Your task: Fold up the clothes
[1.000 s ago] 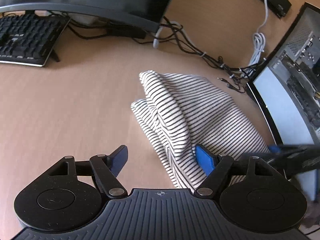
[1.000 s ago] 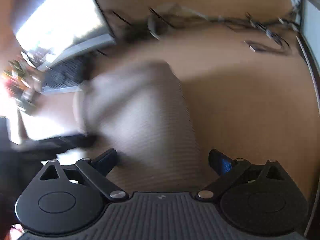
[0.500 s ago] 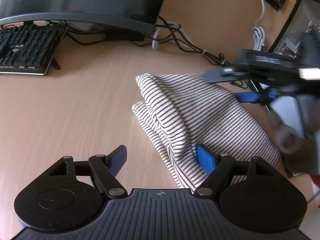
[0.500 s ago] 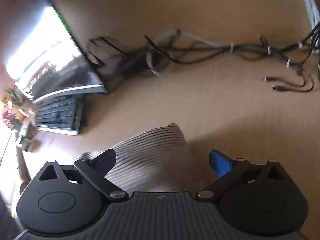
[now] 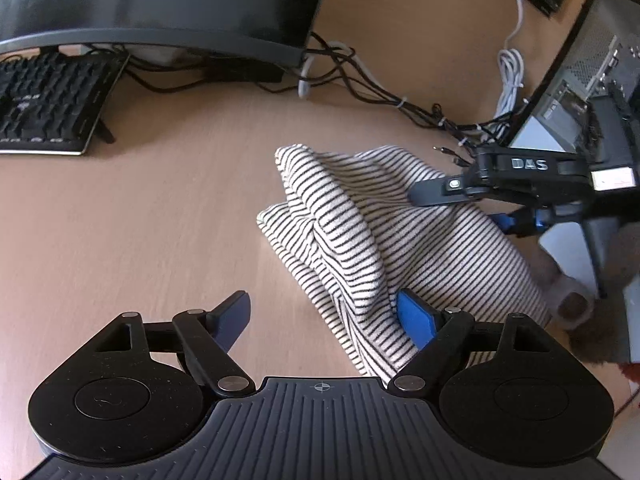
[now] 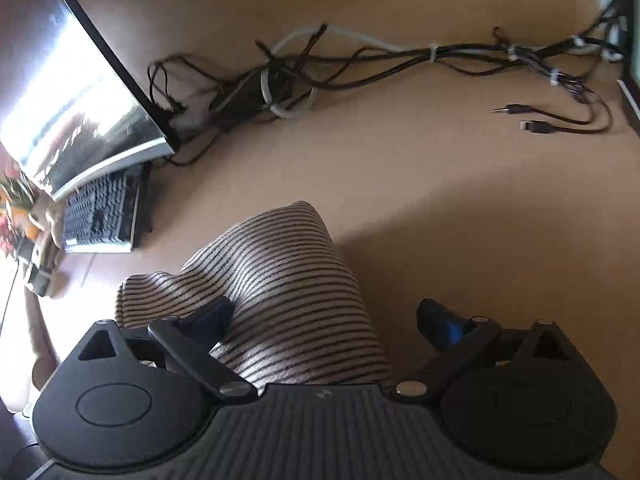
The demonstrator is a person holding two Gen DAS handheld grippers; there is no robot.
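A black-and-white striped garment [image 5: 360, 240] lies bunched and partly folded on the wooden desk [image 5: 160, 220]. My left gripper [image 5: 324, 316] is open at the cloth's near end. Its right blue finger [image 5: 414, 316] rests against the fabric and its left finger stands over bare desk. My right gripper [image 5: 470, 208] reaches in from the right, open, over the garment's far right side. In the right wrist view the garment [image 6: 288, 280] fills the space between the open fingers of my right gripper [image 6: 324, 320], with the left finger [image 6: 210, 318] against the cloth.
A curved monitor [image 5: 160, 0] and black keyboard [image 5: 48, 108] stand at the back left. A tangle of cables [image 5: 380, 96] runs behind the garment. A computer case [image 5: 580, 92] stands at the right. A person's hand [image 5: 572, 300] shows at the right edge.
My right gripper swung round and came down over the far right part of the garment. My left gripper stayed open by the near end and the cloth barely shifted.
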